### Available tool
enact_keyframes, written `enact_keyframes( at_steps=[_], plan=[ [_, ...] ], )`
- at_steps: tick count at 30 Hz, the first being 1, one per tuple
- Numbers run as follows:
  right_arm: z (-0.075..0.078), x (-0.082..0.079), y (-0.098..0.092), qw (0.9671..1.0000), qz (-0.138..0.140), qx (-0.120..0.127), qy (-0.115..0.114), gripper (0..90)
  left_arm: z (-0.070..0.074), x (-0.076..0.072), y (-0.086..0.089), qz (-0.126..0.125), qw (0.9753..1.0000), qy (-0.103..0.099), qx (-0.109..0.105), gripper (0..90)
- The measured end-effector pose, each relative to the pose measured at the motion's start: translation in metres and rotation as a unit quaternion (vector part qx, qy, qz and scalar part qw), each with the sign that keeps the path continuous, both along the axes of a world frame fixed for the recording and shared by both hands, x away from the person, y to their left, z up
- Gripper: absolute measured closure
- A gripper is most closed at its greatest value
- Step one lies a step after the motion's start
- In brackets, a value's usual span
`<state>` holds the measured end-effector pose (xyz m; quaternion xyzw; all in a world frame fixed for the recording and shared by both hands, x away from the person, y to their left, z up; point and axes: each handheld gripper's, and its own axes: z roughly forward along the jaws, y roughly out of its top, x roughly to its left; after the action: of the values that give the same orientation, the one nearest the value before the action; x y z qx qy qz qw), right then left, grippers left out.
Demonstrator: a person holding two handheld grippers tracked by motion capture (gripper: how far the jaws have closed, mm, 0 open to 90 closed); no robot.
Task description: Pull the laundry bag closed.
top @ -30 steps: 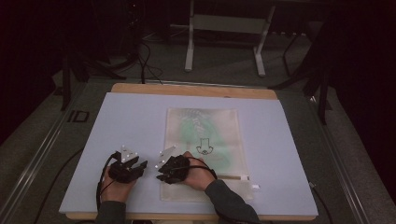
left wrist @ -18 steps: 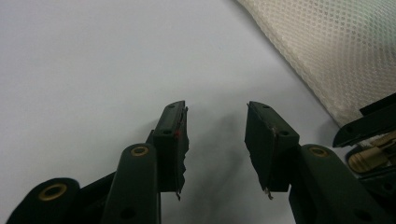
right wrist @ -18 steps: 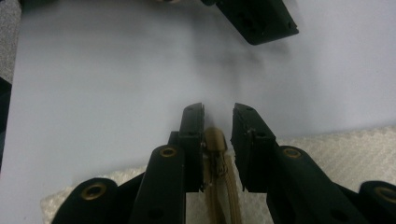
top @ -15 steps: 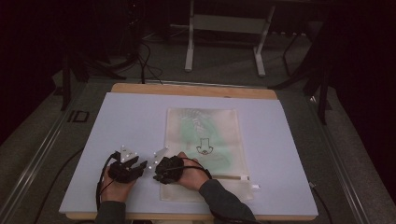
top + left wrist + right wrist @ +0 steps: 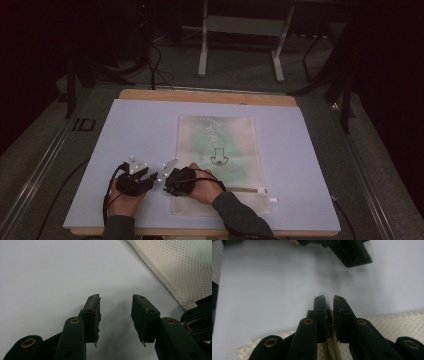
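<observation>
Mesh bag (image 5: 220, 155) lies flat on the pale surface (image 5: 125, 130), a bit right of center, long side running away from the person, arrow print on it. Right hand-held gripper (image 5: 172, 182) sits at the bag's near left corner; in the right gripper view its jaws are nearly together, pinched on the zipper (image 5: 331, 345) at the bag's edge, mesh on both sides. Left hand-held gripper (image 5: 135, 181) is just beside the right one, on bare surface, off the bag. In the left gripper view, left hand-held gripper (image 5: 115, 315) has jaws spread wide, nothing between them, bag edge (image 5: 180, 267) up right.
</observation>
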<state>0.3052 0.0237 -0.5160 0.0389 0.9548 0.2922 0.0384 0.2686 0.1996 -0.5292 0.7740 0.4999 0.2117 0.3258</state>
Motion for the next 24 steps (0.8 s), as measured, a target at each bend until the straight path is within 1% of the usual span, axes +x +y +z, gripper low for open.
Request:
enact_keyframes(
  at_steps=[1,2,3,4,5,6,9,11,12,13,14,15,16,20,21,22,24],
  plan=[
    [0.000,0.000,0.000,1.0000,0.000,0.000,0.000,81.5,0.000,0.000,0.000,0.000,1.0000,0.000,0.000,58.0],
    [0.002,0.000,-0.002,1.0000,-0.002,0.009,0.003,81.5,0.000,0.000,0.000,0.000,1.0000,-0.001,0.000,58.0],
    [0.002,0.000,-0.002,1.0000,-0.002,0.009,0.003,81.5,0.000,0.000,0.000,0.000,1.0000,-0.001,0.000,58.0],
    [0.005,0.000,-0.003,0.9998,-0.003,0.017,0.004,81.5,0.000,0.000,0.000,0.000,1.0000,0.000,0.000,58.0],
    [0.005,0.000,-0.003,0.9998,-0.003,0.017,0.004,81.5,0.000,0.000,0.000,0.000,1.0000,0.000,0.000,57.9],
    [0.008,0.000,-0.005,0.9997,-0.003,0.023,0.002,81.6,0.000,0.000,0.000,0.000,1.0000,0.000,0.000,58.0],
    [0.011,-0.002,-0.007,0.9997,-0.002,0.026,-0.001,81.6,0.000,0.000,0.000,0.001,1.0000,0.000,0.000,57.9],
    [0.014,-0.003,-0.012,0.9995,-0.003,0.032,-0.001,81.6,0.000,0.000,0.000,0.000,1.0000,0.000,0.001,58.0],
    [0.016,-0.004,-0.017,0.9994,-0.006,0.035,-0.001,81.5,0.000,0.000,0.000,0.000,1.0000,0.000,0.001,58.0],
    [0.016,-0.004,-0.017,0.9994,-0.006,0.035,-0.001,81.5,0.000,0.000,0.000,0.000,1.0000,-0.001,0.001,58.0],
    [0.017,-0.005,-0.023,0.9992,-0.007,0.039,0.000,81.4,0.000,0.000,-0.001,-0.001,1.0000,0.000,0.001,58.0],
    [0.017,-0.005,-0.023,0.9992,-0.007,0.039,0.000,81.4,0.000,0.000,-0.001,-0.001,1.0000,0.000,0.001,58.0],
    [0.017,-0.005,-0.029,0.9992,-0.008,0.038,0.001,81.3,0.000,0.000,-0.001,-0.001,1.0000,0.000,0.001,58.0],
    [0.016,-0.006,-0.033,0.9994,-0.007,0.034,0.002,81.3,0.000,-0.001,-0.001,-0.002,1.0000,0.000,0.001,58.0],
    [0.012,-0.004,-0.040,0.9995,-0.012,0.030,0.009,81.1,0.000,-0.001,-0.001,-0.002,1.0000,0.000,0.002,58.0],
    [0.012,-0.004,-0.040,0.9995,-0.012,0.030,0.009,81.1,0.000,-0.001,-0.002,-0.002,1.0000,0.000,0.002,58.0],
    [0.009,-0.003,-0.043,0.9993,-0.013,0.031,0.017,80.8,0.000,-0.001,-0.002,-0.003,1.0000,0.000,0.002,58.0]
  ],
)
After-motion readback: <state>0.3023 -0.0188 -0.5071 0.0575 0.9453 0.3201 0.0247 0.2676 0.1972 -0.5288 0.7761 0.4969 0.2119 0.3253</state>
